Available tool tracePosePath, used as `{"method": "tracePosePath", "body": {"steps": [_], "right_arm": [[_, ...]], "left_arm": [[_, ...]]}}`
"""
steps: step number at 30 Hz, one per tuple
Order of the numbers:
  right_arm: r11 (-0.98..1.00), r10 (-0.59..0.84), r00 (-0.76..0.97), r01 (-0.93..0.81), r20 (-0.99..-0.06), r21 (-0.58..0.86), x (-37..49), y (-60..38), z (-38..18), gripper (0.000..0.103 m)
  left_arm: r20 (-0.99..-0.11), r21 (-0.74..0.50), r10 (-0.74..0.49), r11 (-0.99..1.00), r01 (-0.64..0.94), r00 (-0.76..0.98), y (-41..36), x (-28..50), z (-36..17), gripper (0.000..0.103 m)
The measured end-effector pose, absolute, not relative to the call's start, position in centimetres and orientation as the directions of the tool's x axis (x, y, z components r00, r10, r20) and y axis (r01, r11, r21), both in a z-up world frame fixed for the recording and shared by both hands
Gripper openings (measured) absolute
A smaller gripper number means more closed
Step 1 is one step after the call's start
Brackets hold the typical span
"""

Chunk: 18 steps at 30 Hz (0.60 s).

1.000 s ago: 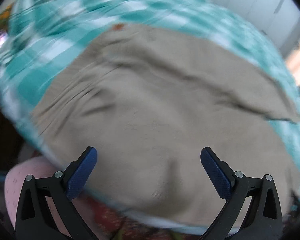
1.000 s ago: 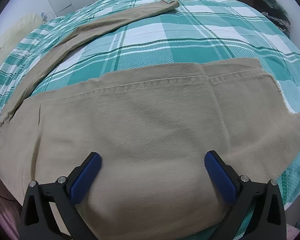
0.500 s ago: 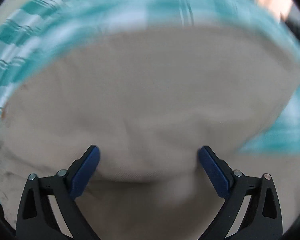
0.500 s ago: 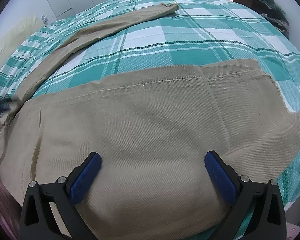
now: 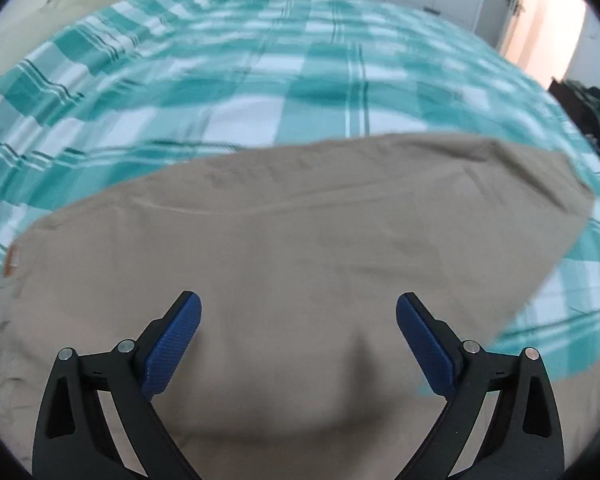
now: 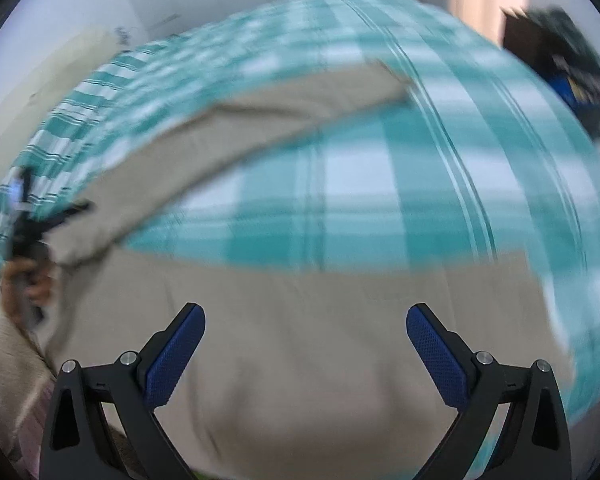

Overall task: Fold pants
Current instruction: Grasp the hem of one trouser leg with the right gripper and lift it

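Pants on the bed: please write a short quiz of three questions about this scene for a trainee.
1. True or false: the beige pants lie on a plain white sheet.
2. In the right wrist view, the long pant leg runs: A) away across the bed; B) down to the floor; C) around a chair.
3. Does the right tool grip any cloth?

Key: 1 false, it is a teal checked bedspread. 2 A. 3 No, it is open above the pants.
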State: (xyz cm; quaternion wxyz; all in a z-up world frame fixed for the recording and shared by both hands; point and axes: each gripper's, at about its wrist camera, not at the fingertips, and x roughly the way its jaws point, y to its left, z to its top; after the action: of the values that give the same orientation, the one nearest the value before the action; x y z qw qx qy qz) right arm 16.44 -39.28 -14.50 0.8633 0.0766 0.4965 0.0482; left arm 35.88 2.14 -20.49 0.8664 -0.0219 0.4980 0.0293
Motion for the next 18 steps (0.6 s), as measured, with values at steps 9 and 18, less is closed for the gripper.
{"method": "tracePosePath", "body": {"steps": [9, 18], "right_arm": [[0.827, 0.538, 0.579, -0.220, -0.613, 0.518, 38.0, -34.2, -10.1, 0.101], [0.774, 0.552, 0.377, 0.100, -0.744, 0.625, 51.1, -31.4, -25.7, 0.079]], "left_arm": [[-0.864, 0.052, 0.021, 0.997, 0.049, 0.504, 1.4, 32.0, -25.4, 0.087], [-0.835, 0.041, 0.013, 0.998, 0.037, 0.550, 1.6, 32.2, -25.7, 0.090]]}}
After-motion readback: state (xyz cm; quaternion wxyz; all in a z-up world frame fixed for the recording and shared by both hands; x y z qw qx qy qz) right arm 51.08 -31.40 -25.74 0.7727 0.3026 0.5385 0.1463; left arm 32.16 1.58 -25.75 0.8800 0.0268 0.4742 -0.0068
